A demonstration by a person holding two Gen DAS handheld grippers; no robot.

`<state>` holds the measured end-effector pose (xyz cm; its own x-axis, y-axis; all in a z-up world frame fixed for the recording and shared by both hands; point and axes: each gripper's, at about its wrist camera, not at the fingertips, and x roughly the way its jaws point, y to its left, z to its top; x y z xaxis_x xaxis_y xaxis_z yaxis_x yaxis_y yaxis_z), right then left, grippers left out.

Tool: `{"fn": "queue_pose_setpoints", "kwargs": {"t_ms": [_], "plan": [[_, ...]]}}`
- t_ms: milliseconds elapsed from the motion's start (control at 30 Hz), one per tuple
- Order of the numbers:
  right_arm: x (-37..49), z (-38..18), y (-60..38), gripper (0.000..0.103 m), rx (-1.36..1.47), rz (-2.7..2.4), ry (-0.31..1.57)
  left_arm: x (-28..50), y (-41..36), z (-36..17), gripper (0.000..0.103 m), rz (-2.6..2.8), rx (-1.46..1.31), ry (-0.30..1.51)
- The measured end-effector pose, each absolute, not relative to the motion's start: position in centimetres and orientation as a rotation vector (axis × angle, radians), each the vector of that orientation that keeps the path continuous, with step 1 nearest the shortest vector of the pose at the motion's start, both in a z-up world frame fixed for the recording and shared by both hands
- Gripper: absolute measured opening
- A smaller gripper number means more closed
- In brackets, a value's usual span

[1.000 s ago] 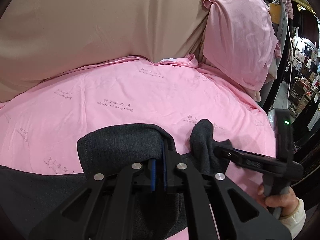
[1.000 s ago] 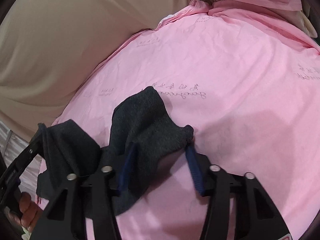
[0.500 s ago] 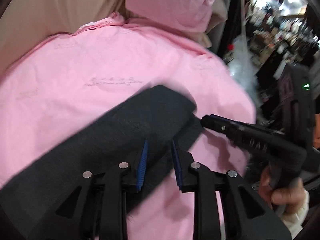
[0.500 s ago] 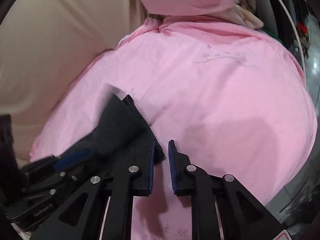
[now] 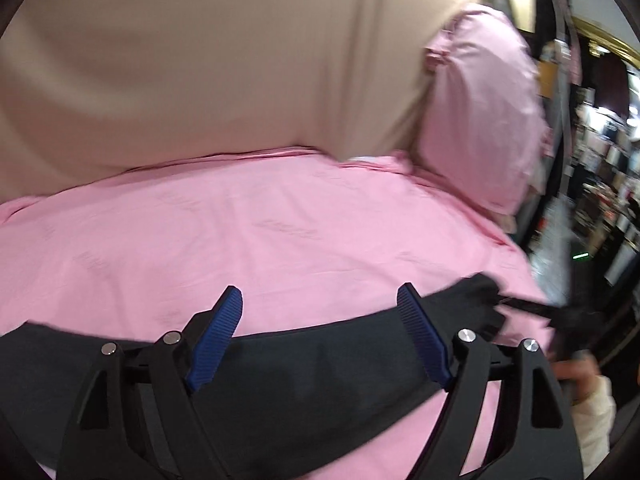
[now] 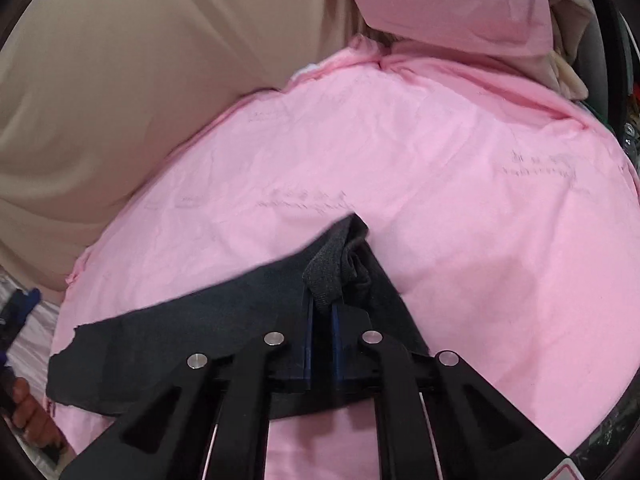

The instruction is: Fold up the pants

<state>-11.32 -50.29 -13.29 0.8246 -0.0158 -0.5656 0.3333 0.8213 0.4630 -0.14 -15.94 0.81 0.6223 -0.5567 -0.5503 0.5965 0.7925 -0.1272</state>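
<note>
Left hand-held gripper [image 5: 320, 316] has its two blue pads [image 5: 216, 332] far apart and the jaws are opening; the dark grey pants [image 5: 320, 380] lie under and between them, but the pads do not press on the cloth, so it has let go; right hand-held gripper [image 6: 321, 316] has its blue pads pulled tight together, pinching a bunched-up fold of the pants [image 6: 332, 276] that pokes up past the tips; the pants stretch out as a long dark band across the pink bed sheet [image 5: 280, 240], flat on the bed; in the left wrist view the band runs from the left edge over to the right, where the right hand-held gripper [image 5: 532, 308] shows as a dark blurry shape at the end of the cloth; a hand [image 5: 580, 376] in a pale sleeve [image 5: 592, 412] shows just below it; in the right wrist view the pants [image 6: 180, 344] spread away to the left, and their far edge looks ragged from blur; fingers [image 6: 28, 412] show at the left edge there; a pink pillow [image 5: 480, 112] stands at the back right of the bed; a big tan cloth [image 5: 200, 72] fills the space behind the sheet; the room past the bed on the right is too blurry to tell.
</note>
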Motion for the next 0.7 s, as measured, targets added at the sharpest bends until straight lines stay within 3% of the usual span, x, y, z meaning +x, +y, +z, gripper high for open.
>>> {"fn": "queue_pose_setpoints", "kwargs": {"t_ms": [100, 167, 233, 367, 633, 700], "plan": [[-12.1, -9.8, -50.1, 0.012, 0.483, -0.242, 0.522, 1.7, -12.9, -0.1, 0.077, -0.583, 0.028, 0.635], [-11.2, -11.9, -51.4, 0.051, 0.409, -0.469, 0.657, 2.1, -11.7, -0.9, 0.078, -0.551, 0.016, 0.645], [-11.7, -15.0, -52.8, 0.052, 0.441, -0.611, 0.761, 1.9, -11.2, -1.7, 0.078, -0.539, 0.027, 0.654], [-15.7, -18.1, -52.3, 0.052, 0.726, -0.418, 0.686, 1.4, -11.6, -3.3, 0.078, -0.566, 0.075, 0.675], [-11.4, -18.2, -50.3, 0.05, 0.677, -0.348, 0.705, 1.3, -10.5, -4.6, 0.079, -0.591, 0.038, 0.708], [-10.7, -17.4, -50.0, 0.045, 0.617, -0.369, 0.708, 1.3, -9.6, -4.7, 0.082, -0.579, 0.019, 0.713]]}}
